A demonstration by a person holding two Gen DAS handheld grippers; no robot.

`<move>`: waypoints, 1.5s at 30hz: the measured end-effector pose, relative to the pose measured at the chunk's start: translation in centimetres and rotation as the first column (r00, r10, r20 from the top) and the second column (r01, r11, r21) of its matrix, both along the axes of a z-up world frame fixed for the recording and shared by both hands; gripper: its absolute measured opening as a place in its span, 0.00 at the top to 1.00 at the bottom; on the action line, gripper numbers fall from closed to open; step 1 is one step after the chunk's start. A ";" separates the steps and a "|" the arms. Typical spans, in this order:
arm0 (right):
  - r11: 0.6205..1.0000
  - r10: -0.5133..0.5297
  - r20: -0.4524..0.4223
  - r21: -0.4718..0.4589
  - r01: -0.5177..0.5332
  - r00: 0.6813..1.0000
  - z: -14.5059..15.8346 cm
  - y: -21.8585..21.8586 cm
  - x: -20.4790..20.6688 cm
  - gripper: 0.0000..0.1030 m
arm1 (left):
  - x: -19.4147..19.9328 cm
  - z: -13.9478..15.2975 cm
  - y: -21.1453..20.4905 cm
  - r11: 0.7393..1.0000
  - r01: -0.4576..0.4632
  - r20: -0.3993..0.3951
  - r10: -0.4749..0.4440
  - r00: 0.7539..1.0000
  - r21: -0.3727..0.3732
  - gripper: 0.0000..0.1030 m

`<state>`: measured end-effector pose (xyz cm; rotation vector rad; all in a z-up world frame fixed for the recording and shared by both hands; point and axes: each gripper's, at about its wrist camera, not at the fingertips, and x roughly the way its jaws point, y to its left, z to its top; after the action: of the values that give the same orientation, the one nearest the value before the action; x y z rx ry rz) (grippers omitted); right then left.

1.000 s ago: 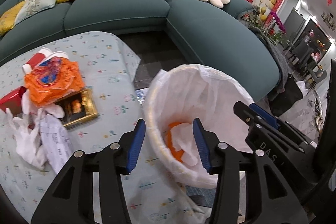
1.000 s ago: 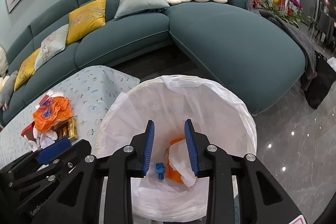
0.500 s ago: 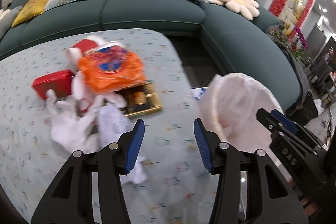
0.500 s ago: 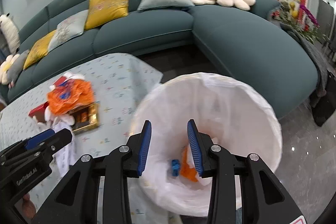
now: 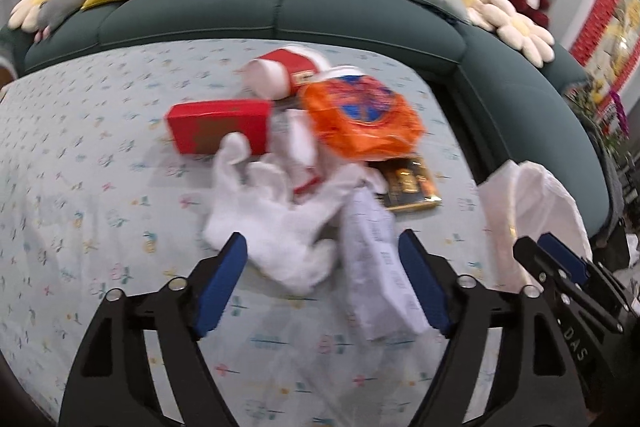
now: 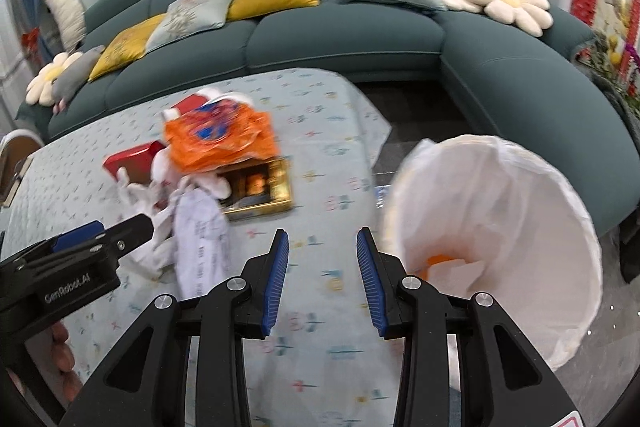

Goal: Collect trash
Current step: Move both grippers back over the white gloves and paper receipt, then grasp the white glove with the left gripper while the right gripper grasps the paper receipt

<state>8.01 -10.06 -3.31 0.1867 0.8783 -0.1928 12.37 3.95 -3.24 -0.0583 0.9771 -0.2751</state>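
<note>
A heap of trash lies on the table: a white plastic bag [image 5: 276, 223], a printed white paper bag [image 5: 380, 267], an orange plastic bag [image 5: 360, 115], a red box [image 5: 218, 125], a gold box [image 5: 408, 183] and a red-and-white cup [image 5: 280, 75]. My left gripper [image 5: 324, 283] is open and empty, just above the white bags. My right gripper [image 6: 322, 279] is open and empty over the table, left of the white-lined trash bin [image 6: 496, 227], which holds orange and white scraps. The heap also shows in the right wrist view [image 6: 216, 163].
The table has a pale flowered cloth [image 5: 80, 187]. A curved teal sofa [image 6: 360, 39] with cushions and plush toys wraps behind the table and bin. Dark floor [image 6: 420, 111] lies between table and sofa. The bin stands at the table's right end [image 5: 532, 203].
Both grippers have swung left, away from above the bin and toward the trash heap. The left gripper has opened wider and now hovers at the white bags.
</note>
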 end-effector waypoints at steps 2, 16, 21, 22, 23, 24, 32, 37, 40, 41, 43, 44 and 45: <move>1.000 0.022 -0.007 0.008 -0.022 1.000 -0.4 0.9 0.4 0.65 | 0.4 -0.5 0.9 1.000 -0.016 -0.012 0.016 1.000 0.004 0.25; 0.985 0.165 -0.033 0.063 -0.163 0.986 -2.3 6.2 2.6 0.55 | 3.1 -4.6 2.9 0.999 -0.024 -0.092 0.028 0.995 0.044 0.25; 0.980 0.191 -0.054 0.062 -0.188 0.980 -3.3 7.1 3.3 0.55 | 3.5 -5.4 2.9 0.999 -0.015 -0.115 0.018 0.993 0.032 0.38; 0.979 0.199 -0.062 0.067 -0.195 0.978 -3.5 7.2 3.4 0.55 | 3.7 -5.5 3.1 0.999 -0.017 -0.113 0.020 0.993 0.028 0.40; 0.978 0.202 -0.067 0.067 -0.198 0.977 -3.7 7.3 3.4 0.55 | 3.7 -5.5 3.3 1.000 -0.018 -0.109 0.020 0.994 0.022 0.46; 0.978 0.204 -0.071 0.065 -0.200 0.976 -3.8 7.3 3.4 0.55 | 3.7 -5.5 3.2 1.000 -0.013 -0.109 0.014 0.994 0.017 0.50; 0.971 0.235 -0.086 0.075 -0.229 0.968 -4.7 7.5 3.5 0.66 | 3.3 -4.9 3.4 1.000 0.009 -0.096 -0.008 0.995 0.012 0.89; 0.966 0.250 -0.073 0.078 -0.245 0.965 -4.4 7.5 3.3 0.74 | 2.8 -3.9 3.3 1.000 0.008 -0.073 -0.007 0.997 0.011 0.91; 0.965 0.253 -0.060 0.084 -0.247 0.966 -4.0 7.4 3.1 0.75 | 2.3 -2.9 3.0 1.000 0.010 -0.058 -0.009 0.998 0.007 0.91; 0.965 0.251 -0.052 0.085 -0.246 0.967 -3.8 7.3 3.1 0.75 | 2.1 -2.6 2.9 1.000 0.011 -0.053 -0.010 0.999 0.006 0.91; 0.965 0.247 -0.028 0.095 -0.243 0.969 -3.1 6.9 2.8 0.75 | 1.7 -1.9 2.6 1.000 0.014 -0.042 -0.013 0.999 0.003 0.91; 0.966 0.241 -0.017 0.097 -0.239 0.970 -2.8 6.7 2.7 0.75 | 1.5 -1.6 2.5 1.000 0.015 -0.037 -0.015 0.999 0.002 0.91; 0.967 0.237 -0.006 0.100 -0.235 0.972 -2.5 6.5 2.6 0.75 | 1.4 -1.3 2.2 1.000 0.017 -0.031 -0.017 0.999 0.001 0.91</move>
<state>10.60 -3.51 -5.78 0.1709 0.9211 0.0712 13.73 6.18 -4.58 -0.0535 1.0086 -0.2899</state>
